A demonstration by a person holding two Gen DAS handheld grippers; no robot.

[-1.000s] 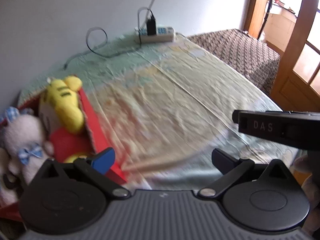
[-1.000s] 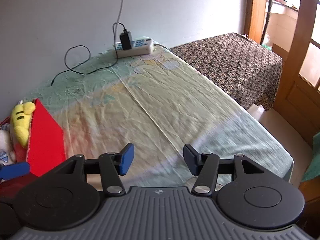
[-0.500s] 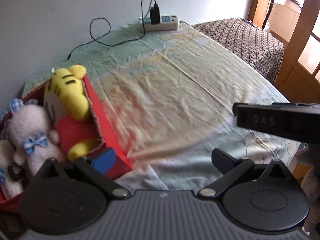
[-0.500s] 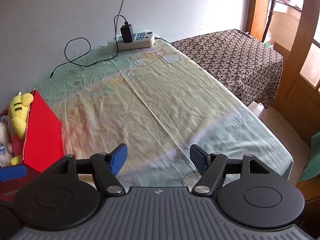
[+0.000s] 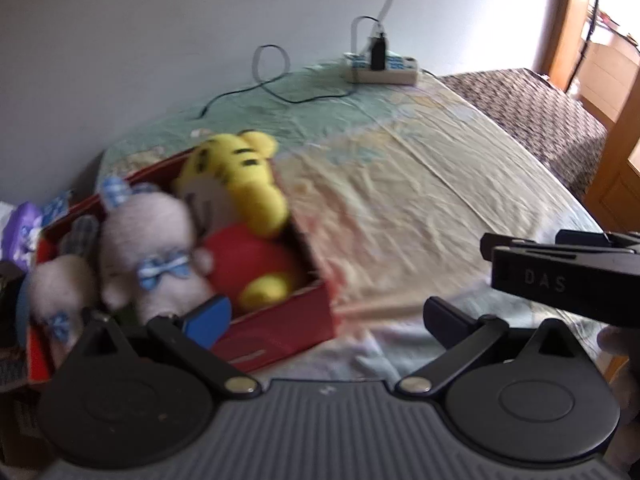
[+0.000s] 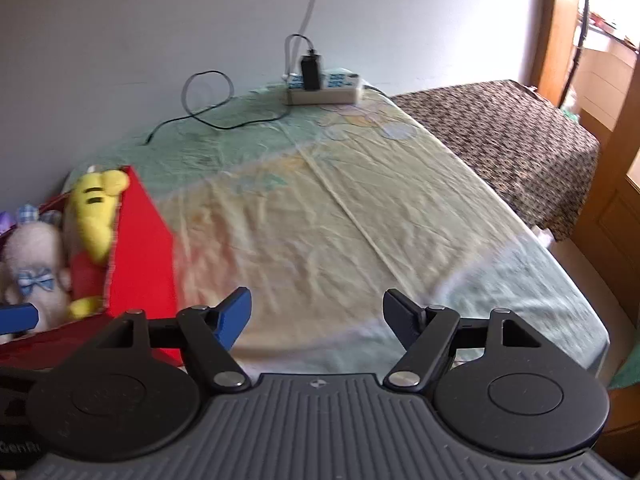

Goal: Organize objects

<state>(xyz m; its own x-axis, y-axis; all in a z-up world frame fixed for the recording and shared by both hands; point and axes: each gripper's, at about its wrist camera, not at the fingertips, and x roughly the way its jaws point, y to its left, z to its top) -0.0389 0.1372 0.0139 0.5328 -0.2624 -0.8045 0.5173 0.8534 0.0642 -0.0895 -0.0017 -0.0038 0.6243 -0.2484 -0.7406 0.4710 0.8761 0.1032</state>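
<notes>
A red box sits at the left of the sheet-covered table and holds a yellow tiger plush in a red shirt and two pale plush animals with blue bows. The box and the plushes also show at the left of the right wrist view. My left gripper is open and empty, just in front of the box's near right corner. My right gripper is open and empty above the bare sheet, to the right of the box.
A white power strip with a black charger and a thin black cable lies at the far edge by the wall. A table with a brown patterned cloth and a wooden door stand to the right.
Both views have swung left, so the box and plushes now sit more toward the middle. The right gripper's jaws have opened wider. The left gripper stays open.
</notes>
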